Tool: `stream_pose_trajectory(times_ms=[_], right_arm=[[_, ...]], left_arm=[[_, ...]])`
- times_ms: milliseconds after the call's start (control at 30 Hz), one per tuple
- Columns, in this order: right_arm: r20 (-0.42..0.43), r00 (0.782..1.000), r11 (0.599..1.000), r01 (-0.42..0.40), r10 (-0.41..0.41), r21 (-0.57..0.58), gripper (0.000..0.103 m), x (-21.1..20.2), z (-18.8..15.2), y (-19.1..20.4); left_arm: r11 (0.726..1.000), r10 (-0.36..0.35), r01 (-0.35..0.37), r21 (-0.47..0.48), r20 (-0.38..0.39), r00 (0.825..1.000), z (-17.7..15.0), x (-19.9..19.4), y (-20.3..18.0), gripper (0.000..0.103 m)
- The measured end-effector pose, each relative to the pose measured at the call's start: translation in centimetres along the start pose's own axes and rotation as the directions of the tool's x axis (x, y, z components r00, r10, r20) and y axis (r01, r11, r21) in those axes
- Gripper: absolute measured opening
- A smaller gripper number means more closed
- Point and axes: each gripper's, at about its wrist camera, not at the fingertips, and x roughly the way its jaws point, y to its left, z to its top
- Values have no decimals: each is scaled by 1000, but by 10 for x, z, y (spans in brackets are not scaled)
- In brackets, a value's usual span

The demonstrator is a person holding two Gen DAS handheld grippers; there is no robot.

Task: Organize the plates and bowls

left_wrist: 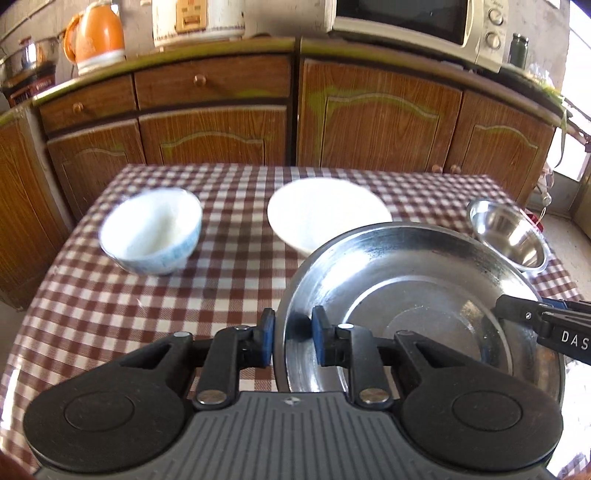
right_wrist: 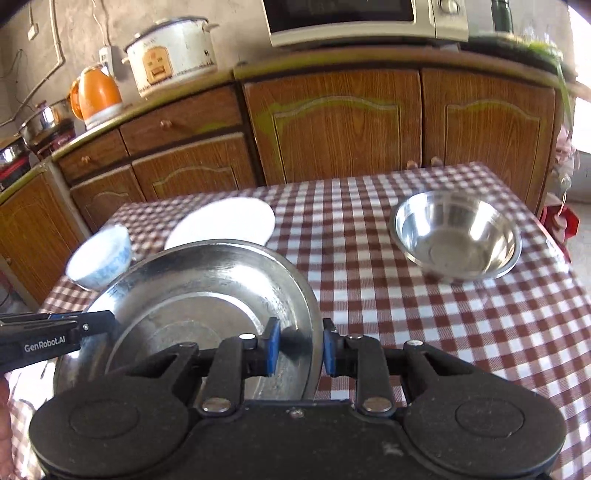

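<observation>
A wide steel plate (left_wrist: 417,295) (right_wrist: 207,295) hangs tilted just above the checked table, held by both grippers. My left gripper (left_wrist: 293,341) is shut on the plate's left rim, one blue pad inside and one outside. My right gripper (right_wrist: 300,345) is shut on its right rim in the same way. Each gripper shows in the other's view, the right gripper (left_wrist: 517,314) at the plate's far side and the left gripper (right_wrist: 99,321) likewise. A white bowl with blue pattern (left_wrist: 151,236) (right_wrist: 101,264), a white plate (left_wrist: 325,214) (right_wrist: 225,221) and a small steel bowl (left_wrist: 511,236) (right_wrist: 456,240) rest on the table.
The table (left_wrist: 229,266) (right_wrist: 424,332) has a red-and-white checked cloth. Behind it runs a row of wooden cabinets (left_wrist: 376,118) with a counter that carries an orange kettle (left_wrist: 98,37), a rice cooker (right_wrist: 171,55) and a microwave (right_wrist: 362,18).
</observation>
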Motion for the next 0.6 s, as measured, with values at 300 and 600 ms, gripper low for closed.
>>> stream_pose_trajectory(times_ms=[300, 600], right_arm=[[79, 997, 1000, -5, 7, -29, 29, -47, 13, 12], [131, 991, 999, -5, 10, -35, 29, -82, 20, 17]], left_arm=[[1000, 24, -24, 0, 56, 998, 11, -42, -3, 23], [1000, 25, -26, 8, 105, 994, 16, -71, -10, 23]])
